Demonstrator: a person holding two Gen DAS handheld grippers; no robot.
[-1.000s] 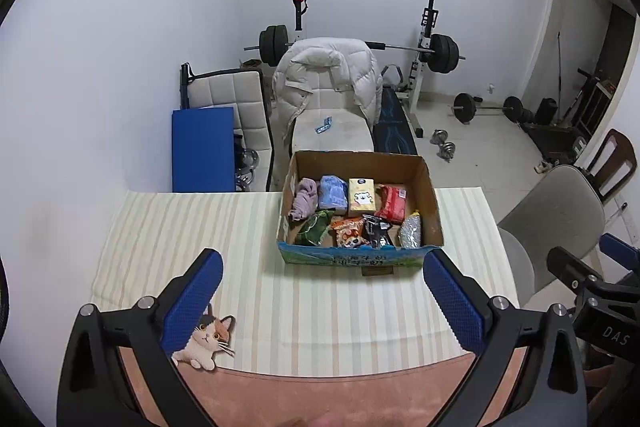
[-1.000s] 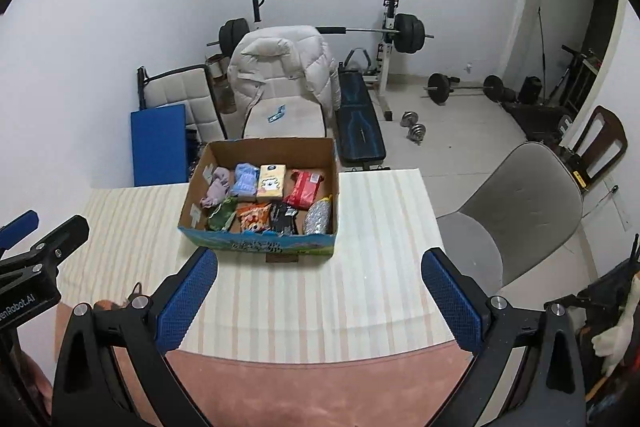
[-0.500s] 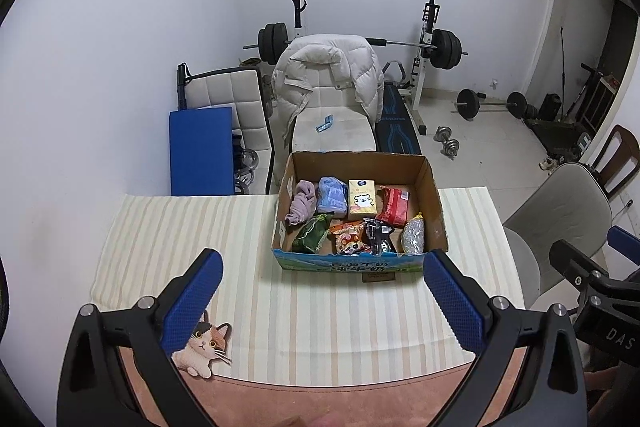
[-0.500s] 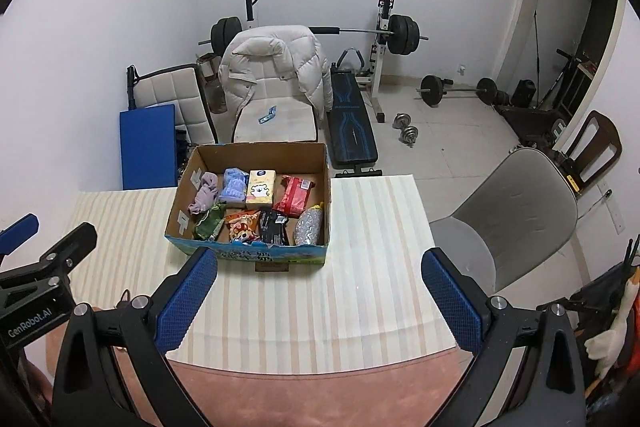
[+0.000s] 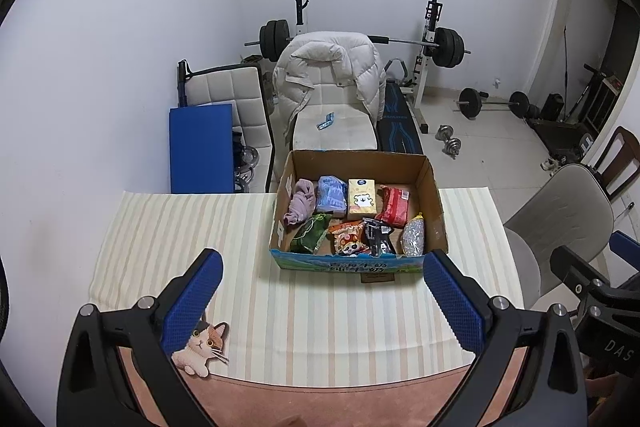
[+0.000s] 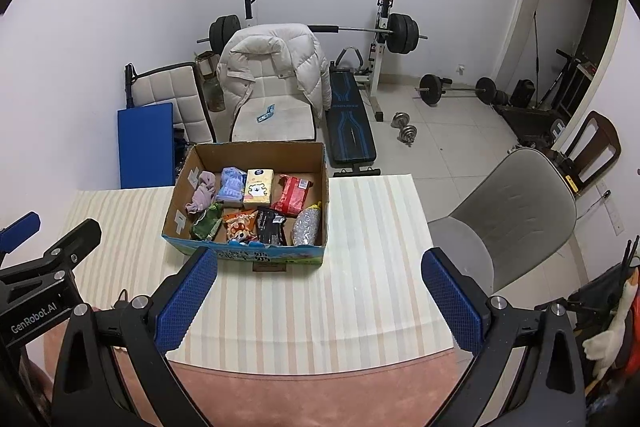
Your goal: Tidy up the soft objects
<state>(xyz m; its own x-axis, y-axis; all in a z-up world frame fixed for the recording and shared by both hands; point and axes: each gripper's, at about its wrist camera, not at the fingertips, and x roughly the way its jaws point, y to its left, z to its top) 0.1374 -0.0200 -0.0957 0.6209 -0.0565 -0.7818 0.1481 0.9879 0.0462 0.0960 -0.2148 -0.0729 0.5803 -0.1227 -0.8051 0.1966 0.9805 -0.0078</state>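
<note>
Gym room, striped table [image 5: 320,307] up front; left view: my left gripper [image 5: 320,299] hangs over it, jaws spread wide, holding nothing; box [image 5: 356,267] just ahead at the far edge, with purple cloth [image 5: 300,205], blue pack [image 5: 331,194], tissue pack [image 5: 361,199] and snack bags inside; cat toy [image 5: 200,349] lies by my left finger. Right view: my right gripper [image 6: 318,297] also spread, empty, over the table [image 6: 360,287]; box [image 6: 264,255] ahead-left, cloth [image 6: 202,193] in its far-left corner.

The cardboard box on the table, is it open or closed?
Open. The cardboard box has no lid, and the yellow tissue pack and other items inside show from above.
</note>
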